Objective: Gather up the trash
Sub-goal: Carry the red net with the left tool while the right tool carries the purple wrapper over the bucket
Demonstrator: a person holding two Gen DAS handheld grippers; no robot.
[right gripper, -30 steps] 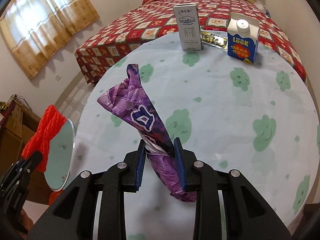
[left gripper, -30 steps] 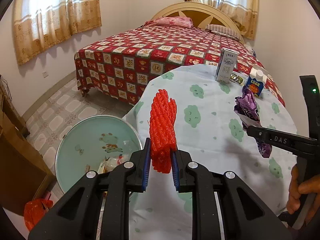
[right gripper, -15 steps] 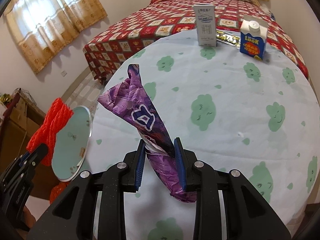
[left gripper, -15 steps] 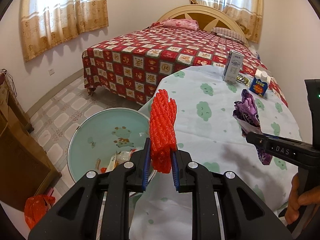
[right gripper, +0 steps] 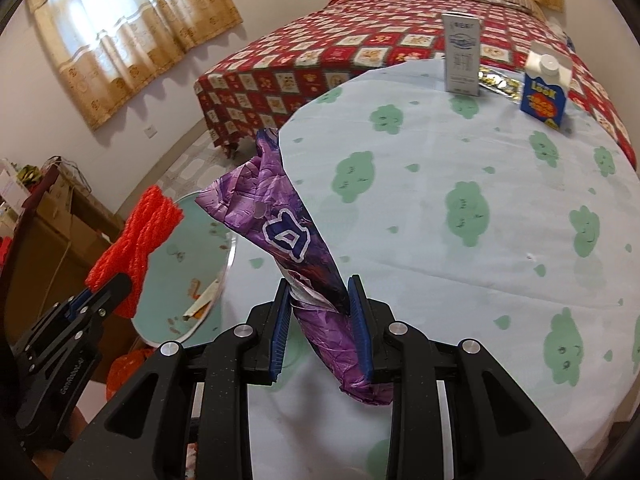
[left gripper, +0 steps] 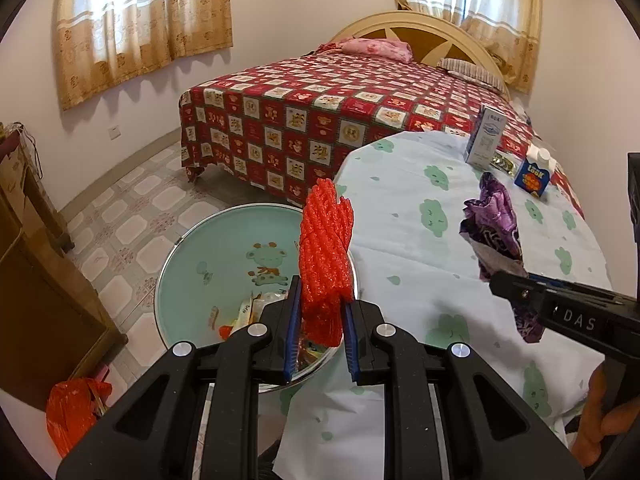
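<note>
- Two pieces of trash are held at once, one in each claw, both lifted clear of the worktop (right gripper: 500,208).
- The left claw (left gripper: 320,332) is clamped on the lower end of a red foam net (left gripper: 325,248), which stands upright between the blue pads, over the near rim of the basin (left gripper: 188,240) on the floor.
- That net looks very light and springy; it squashes under the pads, so a firm pinch low down suits it, and it will likely drop slowly and may bounce.
- The right claw (right gripper: 320,324) is clamped on a crumpled purple wrapper (right gripper: 280,216), gripped near its narrow middle, with the wide end fanning up and a tail hanging below.
- Its foil seems thin, limp and slick, so a bunched part is the safest hold.
- Some scraps already lie in the basin, though what they are is hard to tell.
</note>
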